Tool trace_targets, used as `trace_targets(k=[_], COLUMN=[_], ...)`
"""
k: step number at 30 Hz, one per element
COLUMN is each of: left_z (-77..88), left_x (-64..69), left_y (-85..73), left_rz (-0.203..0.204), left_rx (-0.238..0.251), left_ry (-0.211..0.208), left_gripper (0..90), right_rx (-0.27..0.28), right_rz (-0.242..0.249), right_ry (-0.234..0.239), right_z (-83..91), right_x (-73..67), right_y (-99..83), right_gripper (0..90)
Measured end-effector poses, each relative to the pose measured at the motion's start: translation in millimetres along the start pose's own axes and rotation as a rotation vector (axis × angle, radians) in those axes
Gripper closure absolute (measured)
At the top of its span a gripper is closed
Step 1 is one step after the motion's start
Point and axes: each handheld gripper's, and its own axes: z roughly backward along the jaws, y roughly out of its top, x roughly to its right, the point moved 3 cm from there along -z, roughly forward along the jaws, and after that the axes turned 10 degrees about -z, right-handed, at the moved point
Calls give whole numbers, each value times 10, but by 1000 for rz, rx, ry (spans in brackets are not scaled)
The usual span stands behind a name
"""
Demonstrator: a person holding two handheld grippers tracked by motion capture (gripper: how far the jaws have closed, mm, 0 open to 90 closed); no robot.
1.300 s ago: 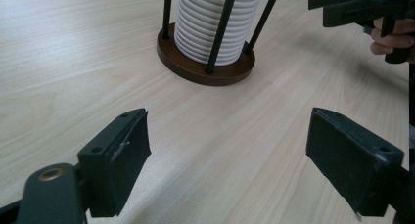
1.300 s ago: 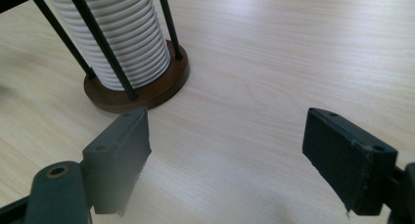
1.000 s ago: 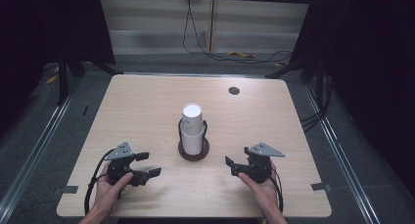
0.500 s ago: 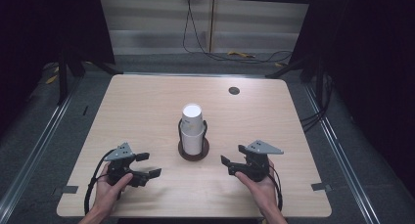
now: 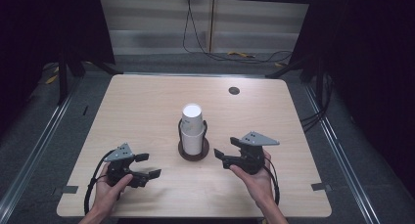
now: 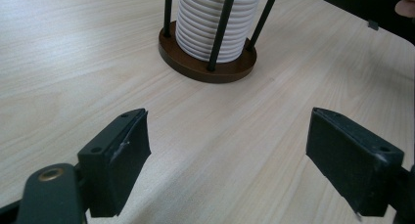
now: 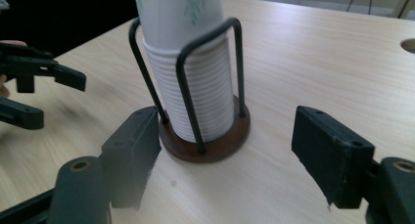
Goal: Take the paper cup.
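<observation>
A stack of white paper cups (image 5: 192, 128) stands upright in a black wire holder with a round brown base (image 5: 193, 155) at the middle of the table. My left gripper (image 5: 151, 165) rests open near the front left, jaws pointing right toward the holder, nothing between them. My right gripper (image 5: 220, 158) is open just right of the base, pointing left at it. In the left gripper view the cups (image 6: 210, 18) stand ahead of the open gripper (image 6: 227, 136). In the right gripper view the cups (image 7: 191, 97) sit close ahead of the wide-set gripper (image 7: 226, 131), with the left gripper (image 7: 61, 101) beyond.
A small round grommet hole (image 5: 234, 91) sits near the table's far edge. The light wood table (image 5: 137, 106) is bare around the holder. Cables (image 5: 244, 55) lie on the floor behind it, and dark curtains flank both sides.
My right gripper has moved left, closer to the holder's base. The left gripper and the cups have stayed put.
</observation>
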Motion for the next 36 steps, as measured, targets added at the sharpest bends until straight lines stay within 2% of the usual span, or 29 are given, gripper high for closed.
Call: trace_targets(k=[5,9,12,25,26,30,36], left_z=[-11,-17,-11,-23,-27,-34,-37], left_x=[3,14,16,19,24,17,25], left_y=[-4,-5,-5,-7,-7,-11,-15], left_rz=[-3,2,-3,-1,1,-1,3], left_rx=[-8,-4,-5,-8,-6,-12,-13], left_ry=[-2,-3,-7,-10,-12,-11,-16], left_gripper=[164,164,163,163,163,163,163], right_rx=[4,1,22,20,18,18,13], right_rz=[11,24,27,72,69,72,86], right_ry=[59,90,106,124,124,134,131], right_z=[-41,-84,-116,-198,-219,-278,-393], right_x=[-61,-109,-147,-230,-232,-253,-295], right_y=[134,236,337,610,644,716,806], right_gripper=[258,244,246,233,211,239,215])
